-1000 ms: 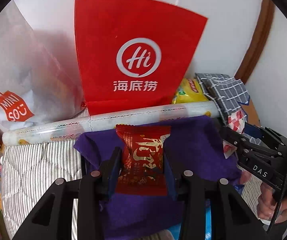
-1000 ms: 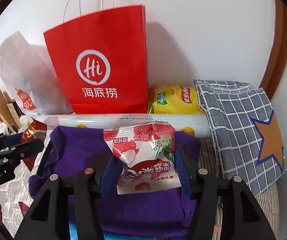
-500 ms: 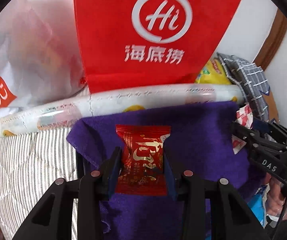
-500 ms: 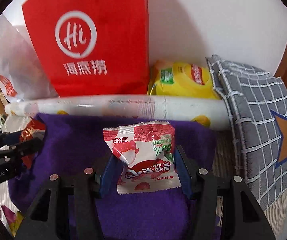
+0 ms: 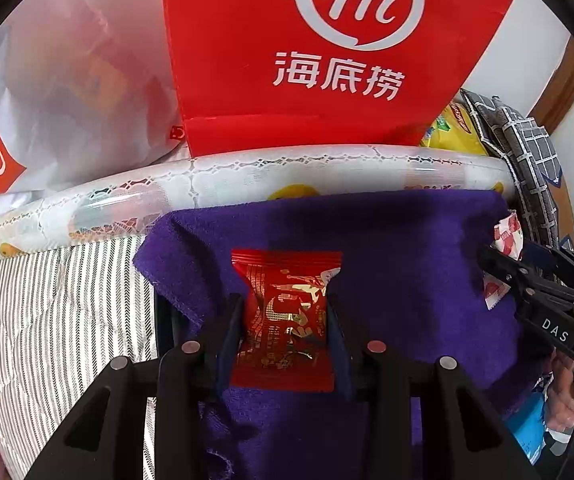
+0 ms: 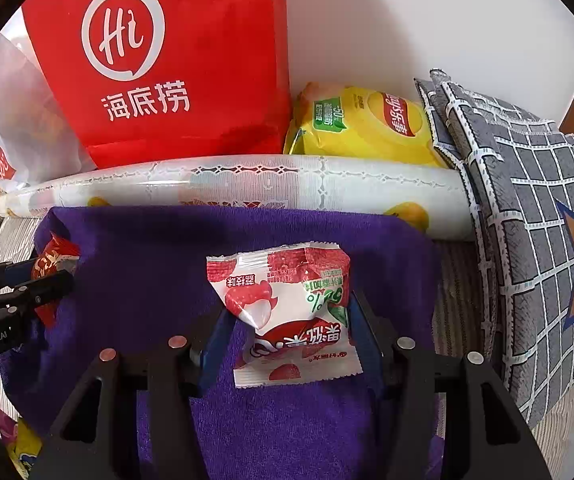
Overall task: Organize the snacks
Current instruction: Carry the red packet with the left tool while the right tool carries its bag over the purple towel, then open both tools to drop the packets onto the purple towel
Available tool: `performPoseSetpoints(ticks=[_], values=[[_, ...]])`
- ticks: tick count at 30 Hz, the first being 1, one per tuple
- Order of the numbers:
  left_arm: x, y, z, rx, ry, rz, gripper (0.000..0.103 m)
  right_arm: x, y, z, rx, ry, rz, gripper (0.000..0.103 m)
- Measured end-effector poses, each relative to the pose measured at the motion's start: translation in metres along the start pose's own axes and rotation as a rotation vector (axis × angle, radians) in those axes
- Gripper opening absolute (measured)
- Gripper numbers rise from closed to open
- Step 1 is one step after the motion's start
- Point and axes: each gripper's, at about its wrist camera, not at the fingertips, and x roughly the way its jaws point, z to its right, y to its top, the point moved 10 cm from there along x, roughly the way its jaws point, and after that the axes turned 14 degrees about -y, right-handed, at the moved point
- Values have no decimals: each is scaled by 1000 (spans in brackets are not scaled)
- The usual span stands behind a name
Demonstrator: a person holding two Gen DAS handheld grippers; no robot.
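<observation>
My left gripper (image 5: 285, 312) is shut on a small red and gold snack packet (image 5: 285, 320), held over a purple towel (image 5: 407, 260). My right gripper (image 6: 287, 312) is shut on a white and red lychee jelly packet (image 6: 287, 312) above the same purple towel (image 6: 147, 272). The right gripper (image 5: 503, 276) also shows at the right edge of the left wrist view with its white packet (image 5: 507, 236). In the right wrist view, the left gripper (image 6: 53, 276) shows at the left edge with the red packet (image 6: 53, 258).
Behind the towel lies a rolled white patterned sheet (image 6: 247, 184). A red paper bag (image 6: 167, 60), a white plastic bag (image 5: 67, 80) and a yellow crisps bag (image 6: 367, 124) stand against the wall. A grey checked cushion (image 6: 527, 220) sits right; striped bedding (image 5: 67, 300) lies left.
Both grippers have come down and closer to the purple towel, each still holding its packet. The bags behind now look larger and higher in both views.
</observation>
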Motion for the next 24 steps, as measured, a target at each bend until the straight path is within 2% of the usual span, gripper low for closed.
performPoseSetpoints(ticks=[15,24], values=[[13,-2,0,-11,7,-28,39,10,-2,-2,-17,-8,-24,56],[18,-2,3,-6,7,-33,39,-7,-3,-4,-27,-18,9,57]])
